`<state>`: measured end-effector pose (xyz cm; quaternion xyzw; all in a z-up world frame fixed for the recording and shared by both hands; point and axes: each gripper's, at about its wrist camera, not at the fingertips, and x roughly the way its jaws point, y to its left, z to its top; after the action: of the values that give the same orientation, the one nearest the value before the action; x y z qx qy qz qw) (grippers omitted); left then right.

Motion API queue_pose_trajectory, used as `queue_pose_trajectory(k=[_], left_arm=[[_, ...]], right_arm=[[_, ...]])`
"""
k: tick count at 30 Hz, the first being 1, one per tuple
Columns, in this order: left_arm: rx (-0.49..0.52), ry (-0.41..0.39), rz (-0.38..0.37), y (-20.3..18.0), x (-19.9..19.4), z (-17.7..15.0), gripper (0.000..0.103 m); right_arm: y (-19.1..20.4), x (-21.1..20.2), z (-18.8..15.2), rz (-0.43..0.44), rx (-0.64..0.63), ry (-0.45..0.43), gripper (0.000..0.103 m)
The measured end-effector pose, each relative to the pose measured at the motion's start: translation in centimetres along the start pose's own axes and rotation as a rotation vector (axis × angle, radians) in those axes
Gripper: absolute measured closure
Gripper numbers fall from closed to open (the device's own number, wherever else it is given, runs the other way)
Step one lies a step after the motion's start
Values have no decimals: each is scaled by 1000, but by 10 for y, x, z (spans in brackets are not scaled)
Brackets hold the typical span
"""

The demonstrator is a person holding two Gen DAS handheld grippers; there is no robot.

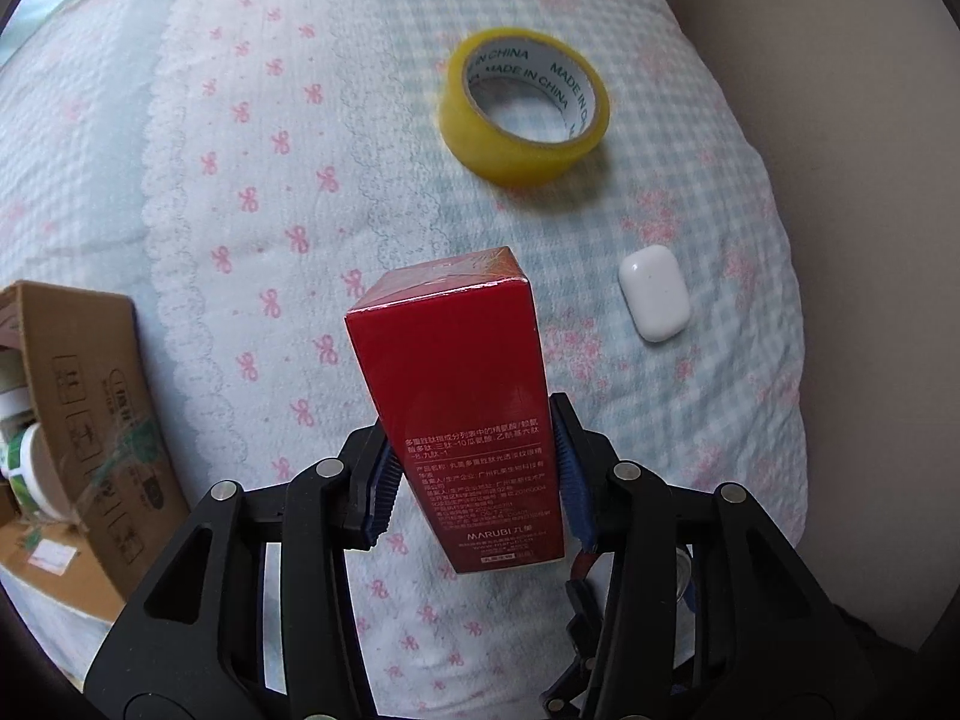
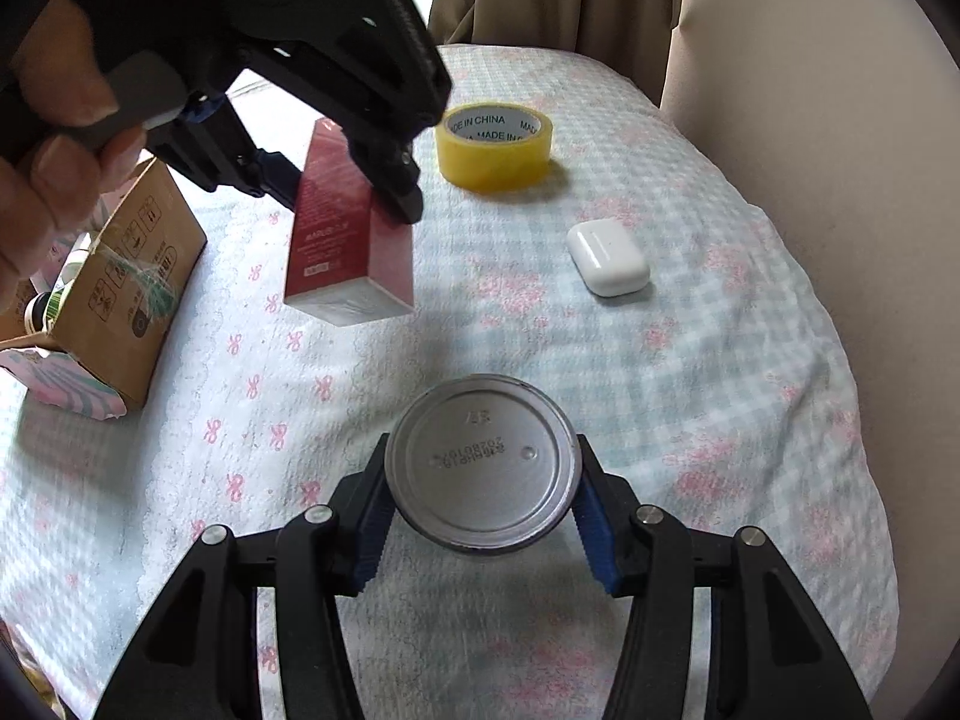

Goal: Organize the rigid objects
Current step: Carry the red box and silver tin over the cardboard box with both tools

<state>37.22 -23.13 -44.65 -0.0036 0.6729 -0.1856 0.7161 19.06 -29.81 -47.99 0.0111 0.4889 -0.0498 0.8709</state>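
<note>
- Above the patterned bedspread (image 1: 252,120), the left gripper (image 1: 474,480) is clamping a red box (image 1: 456,384) (lifted clear, tilted).
- The right gripper (image 2: 480,510) is pinching a metal can (image 2: 480,468).
- Tape roll (image 1: 522,108) and white case (image 1: 654,291) are lying apart; a cardboard box (image 1: 90,408) is sitting leftward.

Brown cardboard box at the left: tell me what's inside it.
Through the open side of the brown cardboard box, a white round tub with green print shows. The box walls hide whatever lies deeper.
</note>
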Motion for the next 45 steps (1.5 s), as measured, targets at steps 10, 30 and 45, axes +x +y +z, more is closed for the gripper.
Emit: queue_pose_trajectory(k=[10,30,45], left_arm=[[-37,-151,-33,15,-136,-57,62],[-193,-354,-17,219,-302,-165,62],[-180,-314,-1,382,-301,-171,62]], right_arm=[[-28,-101,32,-21,68,-55,53],[108,-224,119,135,-24,-108,53],[261,-204,147,220,91,-10,53]])
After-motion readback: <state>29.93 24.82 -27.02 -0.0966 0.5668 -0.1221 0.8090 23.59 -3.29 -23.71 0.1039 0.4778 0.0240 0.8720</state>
